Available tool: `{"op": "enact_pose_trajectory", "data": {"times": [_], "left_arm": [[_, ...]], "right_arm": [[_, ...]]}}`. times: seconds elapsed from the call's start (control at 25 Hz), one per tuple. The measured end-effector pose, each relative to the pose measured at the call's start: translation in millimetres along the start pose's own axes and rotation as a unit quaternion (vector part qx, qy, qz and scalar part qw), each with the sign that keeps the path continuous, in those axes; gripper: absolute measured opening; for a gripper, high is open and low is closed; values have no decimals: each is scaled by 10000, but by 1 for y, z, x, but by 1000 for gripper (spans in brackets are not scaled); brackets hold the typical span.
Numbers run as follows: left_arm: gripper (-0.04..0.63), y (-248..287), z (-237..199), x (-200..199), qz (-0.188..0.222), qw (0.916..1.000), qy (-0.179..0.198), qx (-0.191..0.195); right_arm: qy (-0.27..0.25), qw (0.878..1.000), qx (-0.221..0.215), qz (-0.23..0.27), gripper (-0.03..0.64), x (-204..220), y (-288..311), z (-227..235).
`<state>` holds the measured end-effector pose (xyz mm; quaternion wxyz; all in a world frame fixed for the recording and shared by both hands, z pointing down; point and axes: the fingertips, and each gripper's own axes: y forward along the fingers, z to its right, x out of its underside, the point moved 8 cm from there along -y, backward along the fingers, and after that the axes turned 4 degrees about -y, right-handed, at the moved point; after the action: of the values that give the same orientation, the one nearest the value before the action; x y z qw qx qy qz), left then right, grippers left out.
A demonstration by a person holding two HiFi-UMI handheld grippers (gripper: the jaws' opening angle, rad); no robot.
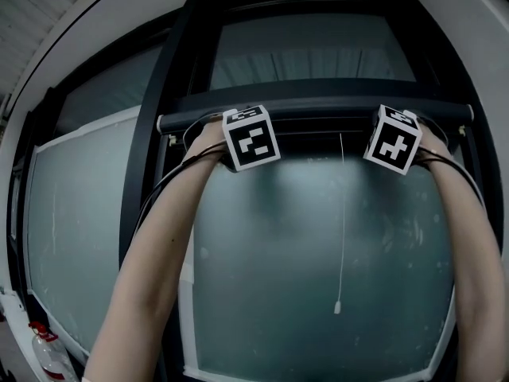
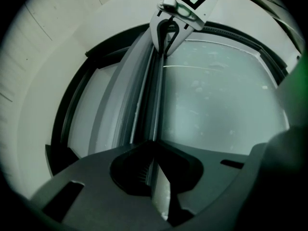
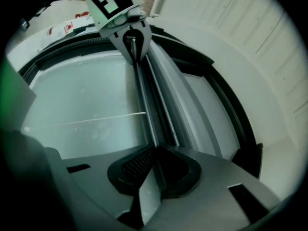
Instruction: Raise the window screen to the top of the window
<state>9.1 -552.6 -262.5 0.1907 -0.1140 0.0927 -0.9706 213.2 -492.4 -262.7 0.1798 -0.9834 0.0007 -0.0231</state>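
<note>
The window screen's dark bottom bar [image 1: 318,116] runs level across the upper part of the window. Both grippers hold it from below, on raised arms. My left gripper [image 1: 238,134] is shut on the bar near its left end, and my right gripper [image 1: 398,134] is shut on it near its right end. In the left gripper view the jaws [image 2: 154,165] pinch the bar's thin edge [image 2: 155,105], with the right gripper [image 2: 168,30] clamped at the far end. The right gripper view mirrors this: jaws [image 3: 153,165] on the bar [image 3: 149,109], left gripper [image 3: 131,40] beyond.
Frosted glass [image 1: 318,237] fills the window below the bar. A thin white pull cord [image 1: 341,221] hangs down its middle. Black frame posts [image 1: 151,134] stand to the left, and a white wall curves overhead. A clear bottle with a red cap [image 1: 48,355] stands at the bottom left.
</note>
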Motion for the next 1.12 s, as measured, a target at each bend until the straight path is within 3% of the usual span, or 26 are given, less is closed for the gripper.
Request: {"op": "enact_pose_trajectory", "data": {"times": [0.12, 0.24, 0.28, 0.36, 0.44, 0.48, 0.52, 0.6, 0.64, 0.68, 0.84, 1.04, 1.12], "left_arm": [[28, -8, -4, 2, 413, 9964, -662, -326], [45, -9, -2, 9, 798, 9840, -1455, -651], [49, -9, 2, 11, 886, 9792, -1609, -859], [55, -9, 10, 12, 1073, 9675, -1839, -1365], [68, -13, 17, 15, 1426, 9470, -2307, -1724], [49, -17, 19, 17, 1700, 9299, -2745, -1760], [48, -22, 21, 19, 2012, 9075, -3260, -1722], [48, -30, 29, 26, 2527, 8587, -4146, -1638], [48, -32, 35, 29, 2649, 8417, -4421, -1610], [48, -32, 42, 31, 2693, 8328, -4574, -1570], [48, -29, 79, 34, 2667, 8289, -4702, -1441], [48, -34, 134, 41, 2720, 7873, -5411, -1157], [48, -41, 162, 43, 2729, 7753, -5597, -1059]], "right_arm": [[589, 9976, 314, 171, 36, 8, -5, 1], [1489, 9857, 612, 500, 52, 12, -12, 2], [1947, 9750, 774, 737, 52, 15, -17, 3], [3045, 9377, 1104, 1261, 51, 26, -25, 4], [4019, 8935, 1118, 1663, 51, 38, -30, -3], [4334, 8778, 1003, 1780, 51, 43, -30, -8], [4518, 8687, 889, 1826, 51, 48, -30, -15], [4644, 8630, 837, 1805, 51, 56, -30, -27], [4693, 8598, 853, 1823, 51, 59, -31, -33], [4789, 8535, 858, 1867, 51, 61, -32, -40], [5401, 8098, 855, 2127, 51, 62, -36, -71], [6062, 7566, 1000, 2239, 50, 63, -48, -122], [6276, 7410, 959, 2185, 48, 68, -56, -149]]}}
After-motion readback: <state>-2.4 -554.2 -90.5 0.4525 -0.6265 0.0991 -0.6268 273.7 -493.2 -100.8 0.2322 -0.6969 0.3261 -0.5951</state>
